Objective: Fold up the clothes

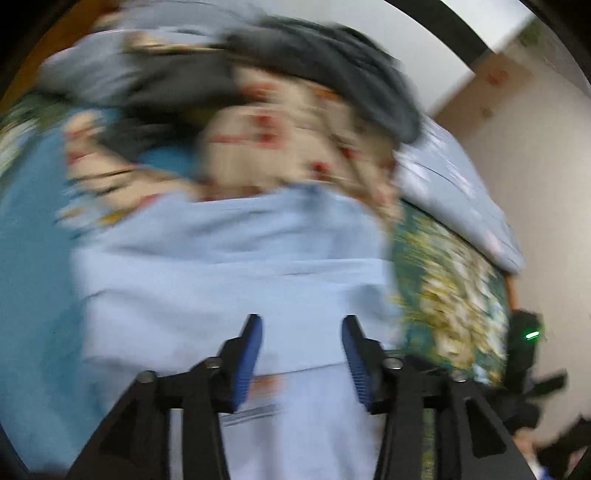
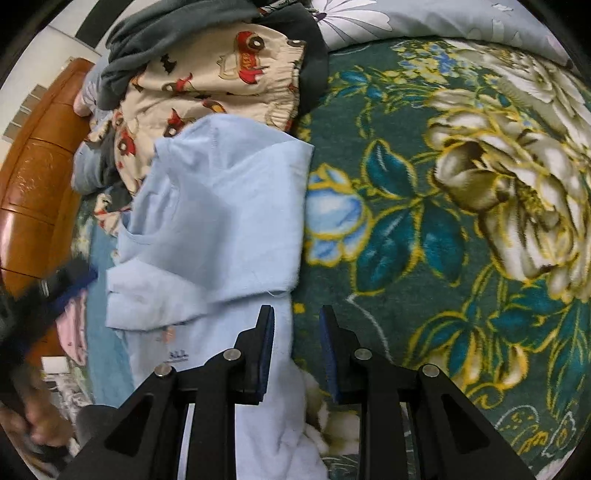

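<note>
left gripper: jaws apart, nothing between them, over the light blue garment; view blurred.
right gripper: jaws apart, empty, at garment's right edge.
garment: partly folded on floral blanket, beside clothes pile.

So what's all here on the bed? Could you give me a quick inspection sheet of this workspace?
Surface: dark green floral blanket on a bed.
Job's things: light blue garment, partly folded.
Clutter: heap beyond it with cream car-print garment and dark grey garment; pale floral quilt.
Grippers: left gripper open over the blue cloth; right gripper open at its edge; neither grips anything.
Cables: nothing seen.
Surroundings: brown wooden bed frame, pale wall.
</note>
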